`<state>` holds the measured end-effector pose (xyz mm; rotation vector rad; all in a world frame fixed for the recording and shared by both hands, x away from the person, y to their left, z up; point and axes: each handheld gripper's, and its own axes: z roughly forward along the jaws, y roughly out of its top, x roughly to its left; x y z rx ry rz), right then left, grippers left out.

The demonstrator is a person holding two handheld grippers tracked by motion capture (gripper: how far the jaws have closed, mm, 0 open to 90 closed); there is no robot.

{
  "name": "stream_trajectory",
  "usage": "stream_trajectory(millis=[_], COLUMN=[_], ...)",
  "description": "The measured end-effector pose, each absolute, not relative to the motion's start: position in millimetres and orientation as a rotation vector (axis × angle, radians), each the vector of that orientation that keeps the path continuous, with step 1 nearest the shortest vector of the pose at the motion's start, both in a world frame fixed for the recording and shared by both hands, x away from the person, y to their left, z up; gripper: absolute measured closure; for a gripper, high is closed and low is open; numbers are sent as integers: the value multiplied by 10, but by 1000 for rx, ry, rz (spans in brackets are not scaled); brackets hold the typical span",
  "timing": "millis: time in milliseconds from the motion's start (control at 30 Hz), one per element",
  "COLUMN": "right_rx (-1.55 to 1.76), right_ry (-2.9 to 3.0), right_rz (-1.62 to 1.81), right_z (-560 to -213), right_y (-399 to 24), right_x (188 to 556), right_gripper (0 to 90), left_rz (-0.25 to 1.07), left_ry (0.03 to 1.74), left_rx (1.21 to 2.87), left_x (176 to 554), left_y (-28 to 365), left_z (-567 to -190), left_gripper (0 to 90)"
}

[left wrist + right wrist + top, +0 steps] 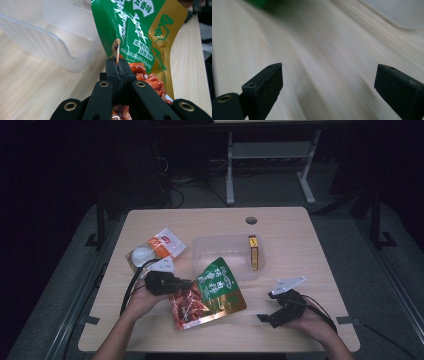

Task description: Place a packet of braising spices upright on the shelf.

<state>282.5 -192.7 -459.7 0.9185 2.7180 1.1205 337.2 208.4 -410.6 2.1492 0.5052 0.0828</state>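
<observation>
Green snack pouch point(212, 292) at table point(300, 245) centre-front, upper corner leaning on clear tub point(220, 245); edge pinched tight in left gripper point(182, 283). Lower end cut off behind jaws in left gripper view. Right gripper point(267, 307) spread wide, empty, near table's right front; its view blurred.

**Where things sit on the counter**

On the counter point(300, 330), a clear tub point(220, 251) sits near the middle, with a small box point(254, 252) inside it against its right wall. Left of the tub lie a snack packet point(162, 244) and a round lump point(141, 254) touching it. In front of the tub lies a food pouch point(210, 292), its upper edge just beside the tub's near wall. The left gripper point(189, 282) sits at the pouch's left edge, the right gripper point(265, 312) to the pouch's right, apart from it.
</observation>
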Motion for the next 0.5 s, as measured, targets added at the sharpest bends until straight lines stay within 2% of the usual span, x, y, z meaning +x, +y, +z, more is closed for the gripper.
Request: stream_trajectory(millis=[167, 267, 500], right_rx=[864, 829, 820], right_ry=[2788, 2780, 2705], right_rz=[1239, 1289, 1473], right_z=[-4591, -4544, -4421], right_y=[-1748, -1622, -1352], right_x=[2782, 2763, 2818], right_gripper=[86, 137, 153], left_rz=[117, 129, 144], left_ry=[522, 530, 540], left_rx=[2115, 2096, 2076], left_x=[3382, 3385, 3380], left_y=[2144, 2160, 2141], left_z=[-4027, -4005, -3963], left_gripper=[897, 897, 897])
